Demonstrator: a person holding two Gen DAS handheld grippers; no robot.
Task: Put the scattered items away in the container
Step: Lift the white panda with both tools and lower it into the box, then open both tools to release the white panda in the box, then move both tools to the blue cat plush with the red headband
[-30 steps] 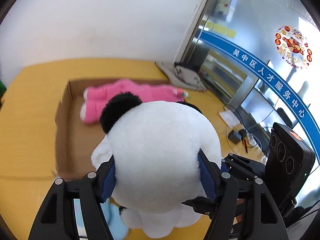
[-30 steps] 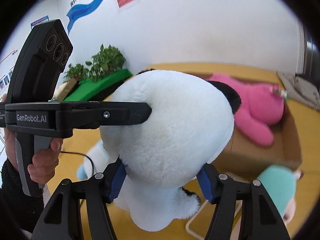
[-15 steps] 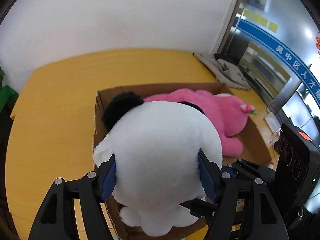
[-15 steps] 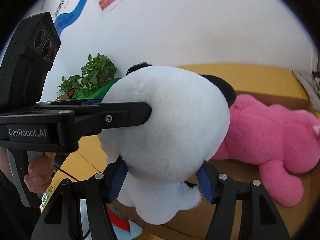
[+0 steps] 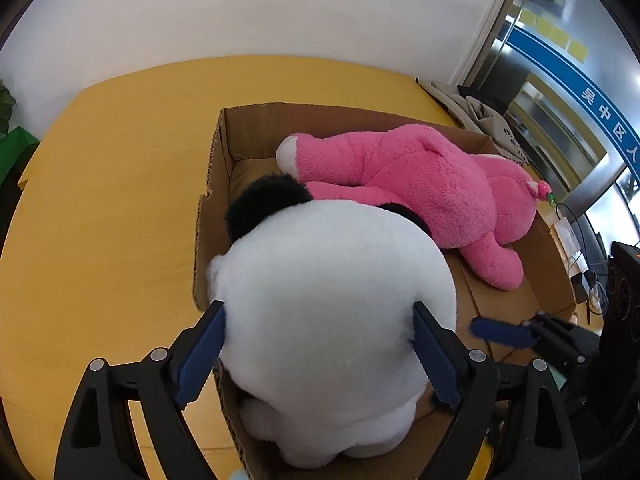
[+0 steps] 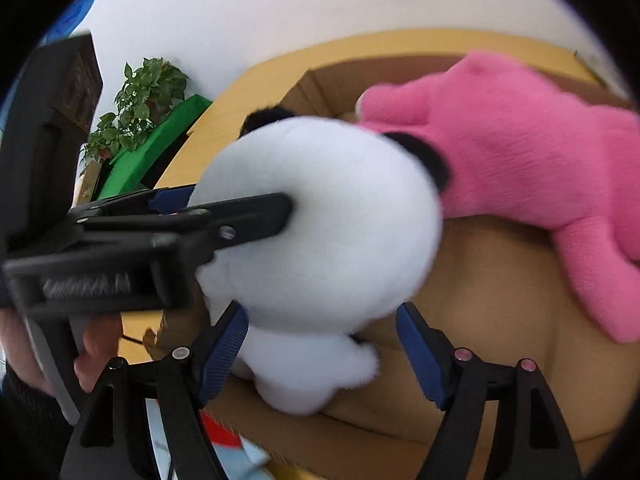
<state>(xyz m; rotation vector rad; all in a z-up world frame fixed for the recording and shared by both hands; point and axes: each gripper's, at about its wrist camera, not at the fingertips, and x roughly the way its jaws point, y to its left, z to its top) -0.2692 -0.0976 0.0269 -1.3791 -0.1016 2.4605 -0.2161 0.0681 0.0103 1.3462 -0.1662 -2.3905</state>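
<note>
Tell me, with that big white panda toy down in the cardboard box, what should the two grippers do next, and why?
Probably draw both back and up. The panda sits in the box beside the pink plush, and the left gripper and right gripper are opening, so pulling clear avoids dragging it out.

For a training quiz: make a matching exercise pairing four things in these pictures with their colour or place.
Things:
1. panda plush
2. pink plush
3. cardboard box
4. potted plant

Descriptions:
A. brown, on the yellow table
B. white with black ears, between both grippers' fingers
C. green, by the white wall
D. lying along the box's far side

Pairs: 1-B, 2-D, 3-A, 4-C
</note>
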